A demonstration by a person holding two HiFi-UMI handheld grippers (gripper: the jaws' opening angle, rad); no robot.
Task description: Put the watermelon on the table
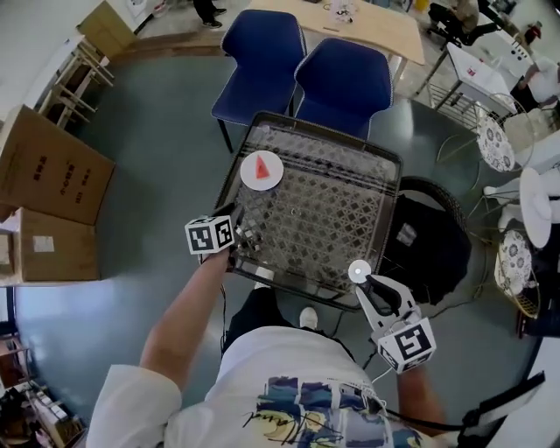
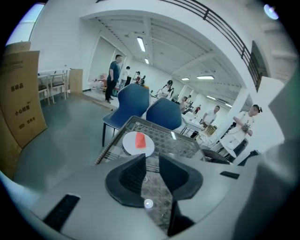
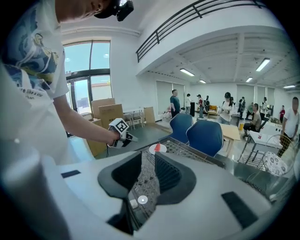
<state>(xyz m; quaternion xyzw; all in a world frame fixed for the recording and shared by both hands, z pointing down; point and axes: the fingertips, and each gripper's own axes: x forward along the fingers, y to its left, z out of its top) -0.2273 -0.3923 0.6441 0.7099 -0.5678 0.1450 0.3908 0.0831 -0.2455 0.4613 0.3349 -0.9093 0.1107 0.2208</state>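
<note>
A red watermelon slice (image 1: pixel 261 168) lies on a small white plate (image 1: pixel 247 178) at the far left of the glass-topped wicker table (image 1: pixel 350 192). In the left gripper view the slice (image 2: pixel 139 140) and its plate (image 2: pixel 129 146) show just beyond the jaws. My left gripper (image 1: pixel 243 236) hangs at the table's near left edge, short of the plate, open and empty. My right gripper (image 1: pixel 364 282) is over the near right corner, its jaws a little apart with nothing between them. From there the plate (image 3: pixel 153 150), the slice (image 3: pixel 158 147) and the left gripper (image 3: pixel 132 138) are seen across the table.
Two blue chairs (image 1: pixel 302 61) stand behind the table, with a wooden table (image 1: pixel 385 26) beyond them. Cardboard boxes (image 1: pixel 48 184) sit on the floor at left. A dark round wicker seat (image 1: pixel 429 236) stands close on the right. People stand in the far background.
</note>
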